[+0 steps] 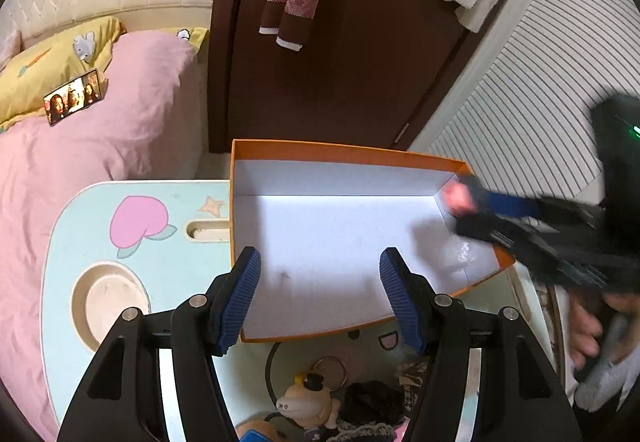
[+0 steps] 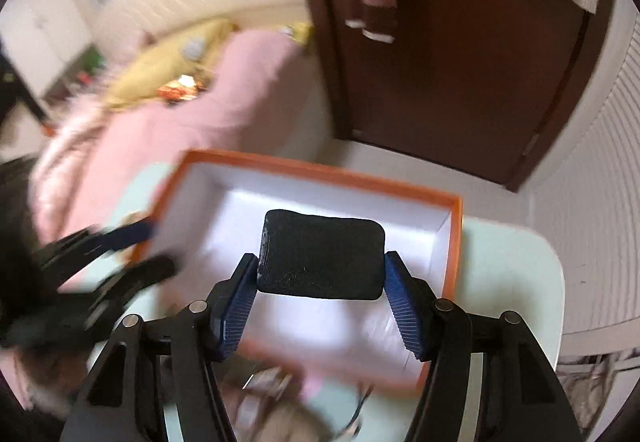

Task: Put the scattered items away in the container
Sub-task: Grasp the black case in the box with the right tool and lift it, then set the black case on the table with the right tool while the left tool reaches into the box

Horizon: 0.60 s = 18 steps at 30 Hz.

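A big orange box with a white inside sits on a light blue table next to a bed with a pink blanket. The left hand-held gripper hangs over the near edge of the box. Its two blue pads are spread wide apart and there is nothing between them. Just below it, on the table, lie a few small things still outside the box: a little toy animal with a black hat, a metal ring and a dark lacy bundle. The right hand-held gripper is over the box too. It is pinching a flat black thing with round corners, and the blue pads press on both of its sides. The black thing is up in the air above the white floor of the box. The right wrist view is blurry, so the things on the table near that gripper are hard to make out. In the left wrist view the right hand-held gripper shows as a dark blur at the far right corner of the box. A phone lies on the bed by a yellow pillow.
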Tool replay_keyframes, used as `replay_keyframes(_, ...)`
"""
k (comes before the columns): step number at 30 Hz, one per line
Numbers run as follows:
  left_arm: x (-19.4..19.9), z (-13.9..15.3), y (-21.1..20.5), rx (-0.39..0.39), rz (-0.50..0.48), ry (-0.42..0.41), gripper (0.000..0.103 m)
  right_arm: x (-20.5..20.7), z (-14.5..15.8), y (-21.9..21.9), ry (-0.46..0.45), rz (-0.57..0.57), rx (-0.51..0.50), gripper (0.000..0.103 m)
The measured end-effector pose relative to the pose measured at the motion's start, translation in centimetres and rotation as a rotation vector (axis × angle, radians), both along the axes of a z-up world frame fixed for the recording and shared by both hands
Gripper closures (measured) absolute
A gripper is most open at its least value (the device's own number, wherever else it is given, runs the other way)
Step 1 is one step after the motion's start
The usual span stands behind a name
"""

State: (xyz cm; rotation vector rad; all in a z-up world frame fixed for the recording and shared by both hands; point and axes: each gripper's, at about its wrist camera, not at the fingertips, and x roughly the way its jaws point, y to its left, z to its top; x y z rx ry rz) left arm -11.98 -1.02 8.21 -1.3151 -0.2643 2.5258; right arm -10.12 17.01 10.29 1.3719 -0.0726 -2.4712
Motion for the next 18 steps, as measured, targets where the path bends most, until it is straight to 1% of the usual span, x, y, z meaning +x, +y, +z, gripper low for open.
replay_keyframes(2,-0.1,0.1,0.1,-0.011,-0.002,0.004,0.041,2.9,0.8,0.1,0.009,0.041,-0.030,0.041)
replay_keyframes(4,-0.2,0.2,0.3,-0.016,-0.011,0.000,0.041,5.5,0.8,0.3,-0.014,0.077,-0.048,0.041)
replay_keyframes(7,-0.4,0.2,0.6,0.001,-0.021,-0.016,0.041,8.2,-0.7,0.5,-0.049,0.065,-0.004,0.041)
replay_keyframes(9,-0.4,0.3,0.9,0.003,-0.025,-0.019,0.041,9.1,-2.5,0.7,-0.079,0.023,0.023,0.041)
replay_keyframes(12,-0.2,0.6,1.5,-0.014,-0.033,-0.014,0.041,10.0,-4.7,1.8,-0.117,-0.046,0.032,0.041)
replay_keyframes(14,-0.3,0.8,2.0,-0.028,-0.044,-0.017,0.041,10.7,-5.9,1.8,-0.134,-0.043,0.028,0.041)
replay_keyframes(16,-0.4,1.0,2.6,-0.043,-0.061,-0.020,0.041,10.7,-6.9,1.7,-0.150,-0.048,0.047,0.041)
replay_keyframes(18,-0.7,1.2,3.5,-0.036,-0.099,-0.030,0.041,10.5,-7.4,1.6,-0.150,-0.060,0.058,0.041)
